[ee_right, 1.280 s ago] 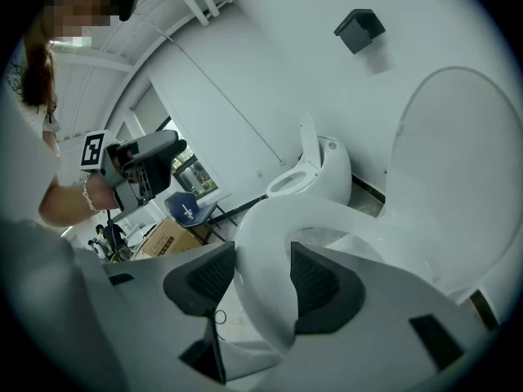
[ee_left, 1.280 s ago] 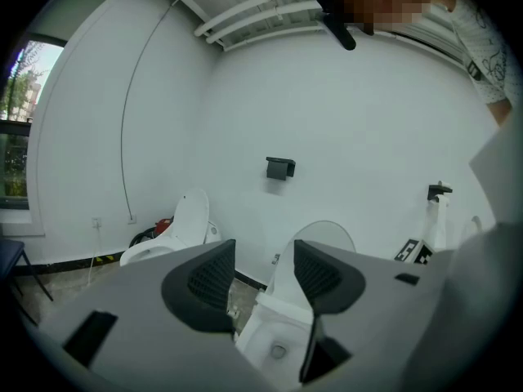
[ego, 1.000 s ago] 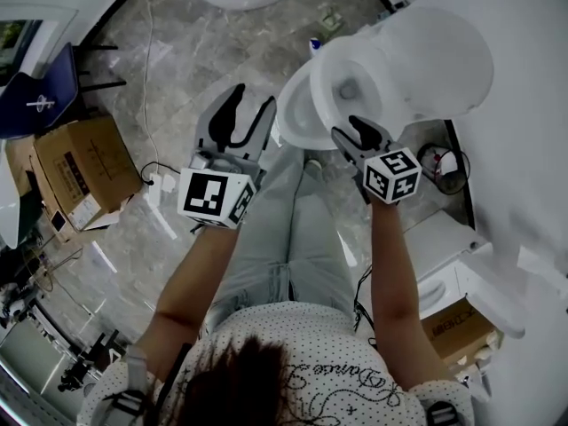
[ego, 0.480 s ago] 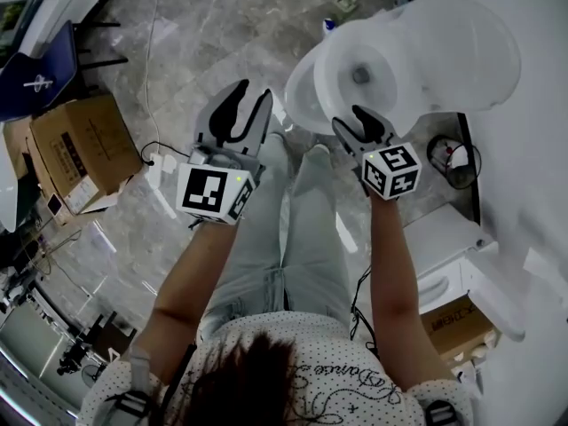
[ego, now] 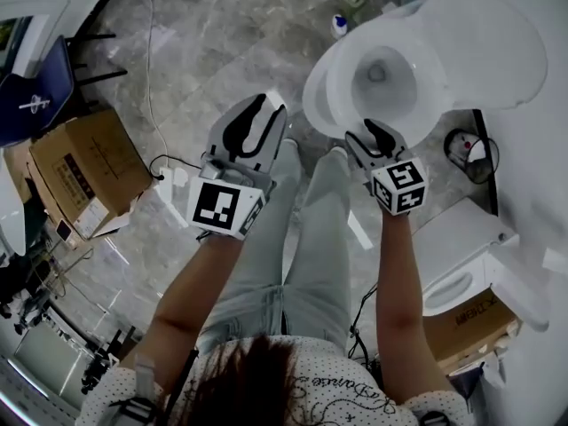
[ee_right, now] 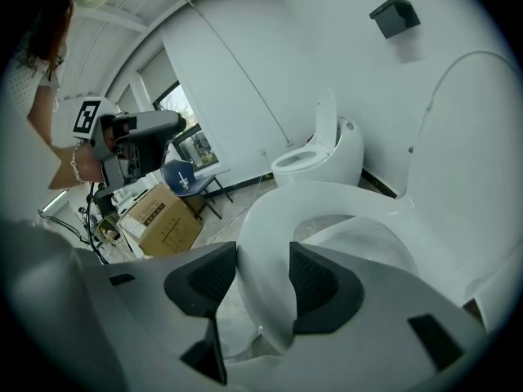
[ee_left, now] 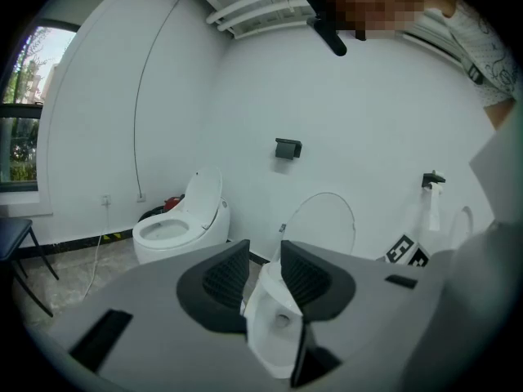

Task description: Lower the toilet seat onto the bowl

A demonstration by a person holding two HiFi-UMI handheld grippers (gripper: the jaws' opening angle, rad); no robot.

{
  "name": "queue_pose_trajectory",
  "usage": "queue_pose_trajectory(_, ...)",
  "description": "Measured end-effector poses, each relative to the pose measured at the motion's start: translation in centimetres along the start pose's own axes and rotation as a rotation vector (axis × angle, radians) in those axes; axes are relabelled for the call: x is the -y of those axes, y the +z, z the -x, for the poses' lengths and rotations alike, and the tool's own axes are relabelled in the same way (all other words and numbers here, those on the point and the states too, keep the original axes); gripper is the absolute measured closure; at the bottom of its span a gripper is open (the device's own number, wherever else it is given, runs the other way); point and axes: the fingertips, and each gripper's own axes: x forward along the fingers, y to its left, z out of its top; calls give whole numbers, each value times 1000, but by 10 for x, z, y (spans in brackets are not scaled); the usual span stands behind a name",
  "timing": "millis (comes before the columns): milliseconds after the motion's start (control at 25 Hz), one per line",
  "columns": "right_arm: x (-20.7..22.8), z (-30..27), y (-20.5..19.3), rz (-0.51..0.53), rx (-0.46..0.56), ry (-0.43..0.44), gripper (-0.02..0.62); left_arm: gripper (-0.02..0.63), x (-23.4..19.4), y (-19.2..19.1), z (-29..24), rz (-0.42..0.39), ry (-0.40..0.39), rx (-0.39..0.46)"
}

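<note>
Lower than before, toilet seat (ee_right: 327, 198) slants over bowl (ee_right: 359, 246), long axis toward right gripper (ee_right: 263, 260) pinching its front rim; left gripper (ee_left: 263, 256), jaws just narrowed yet apart, grips nothing

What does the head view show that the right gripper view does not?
Only the head view: the person's pale-jeaned legs and a small blue-capped bottle on the floor. Only the right gripper view: the black wall-mounted box. Both: the white oval toilet seat, its rim clamped in the right tongs, and the brown cardboard box.
</note>
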Motion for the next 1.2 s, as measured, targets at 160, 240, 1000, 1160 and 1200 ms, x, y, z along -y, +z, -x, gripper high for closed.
queue_pose_trajectory(160, -8, -18, -18, 39, -34, -26, 396, 492, -10, -16, -2, 10, -25, 8)
queue_pose_trajectory(240, -12, -27, -27, 51, -52, -38, 400, 497, -14, -25, -3, 16, -37, 5)
queue_pose_trajectory(1000, -12, -105, -103, 120, -122, -131, 405, 546, -23, -129, -11, 35, -113, -37)
queue_pose_trajectory(1160, -10, -120, -119, 113, -128, -132, 410, 546, -31, -148, -8, 40, -101, -51)
queue_pose_trajectory(1200, -9, -125, -122, 107, -129, -132, 413, 546, -34, -150, -8, 37, -94, -46)
